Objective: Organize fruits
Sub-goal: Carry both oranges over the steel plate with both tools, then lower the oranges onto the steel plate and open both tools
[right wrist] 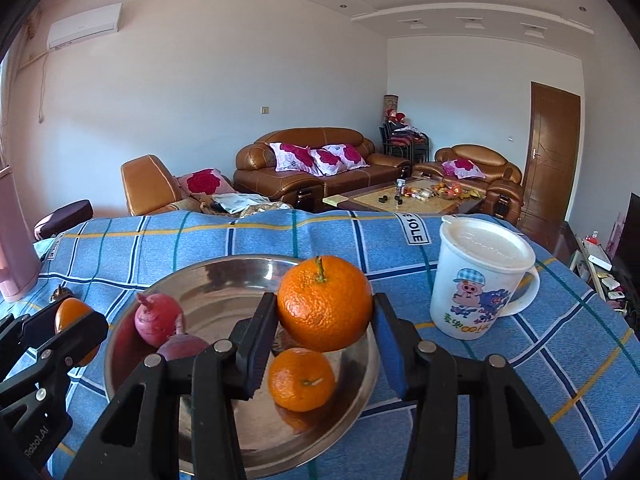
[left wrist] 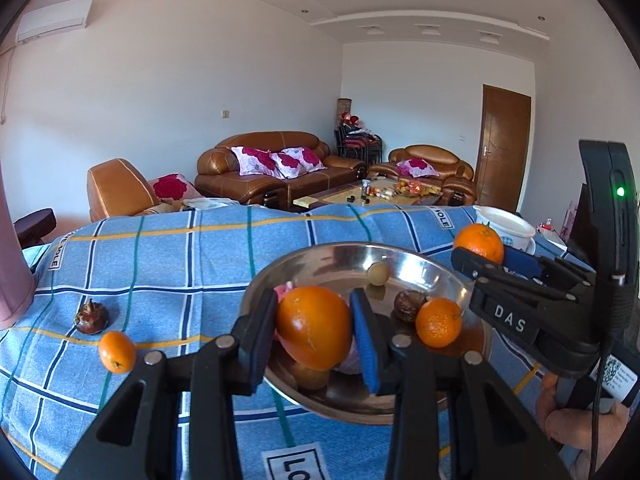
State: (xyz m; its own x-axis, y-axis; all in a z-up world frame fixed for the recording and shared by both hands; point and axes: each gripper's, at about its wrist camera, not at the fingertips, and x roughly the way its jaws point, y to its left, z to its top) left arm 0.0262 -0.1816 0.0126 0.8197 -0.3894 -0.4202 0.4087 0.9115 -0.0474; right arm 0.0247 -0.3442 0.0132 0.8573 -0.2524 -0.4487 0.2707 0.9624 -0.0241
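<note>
A steel bowl (left wrist: pixel 440 280) (right wrist: pixel 240 280) sits on the blue checked cloth. My left gripper (left wrist: pixel 314 330) is shut on a smooth orange (left wrist: pixel 314 328) above the bowl's near left side; it also shows in the right wrist view (right wrist: pixel 72 316). My right gripper (right wrist: pixel 325 308) is shut on a stemmed mandarin (right wrist: pixel 325 303) above the bowl's right side; it also shows in the left wrist view (left wrist: pixel 479 242). In the bowl lie a small mandarin (left wrist: pixel 439 322) (right wrist: pixel 301 379), a water chestnut (left wrist: pixel 409 305), a green grape (left wrist: pixel 378 273) and pink radishes (right wrist: pixel 157 319).
On the cloth left of the bowl lie a small mandarin (left wrist: pixel 117 351) and a brown water chestnut (left wrist: pixel 91 317). A white lidded mug with a pig cartoon (right wrist: pixel 480 276) stands right of the bowl. Sofas and a coffee table (right wrist: pixel 404 196) are beyond the table.
</note>
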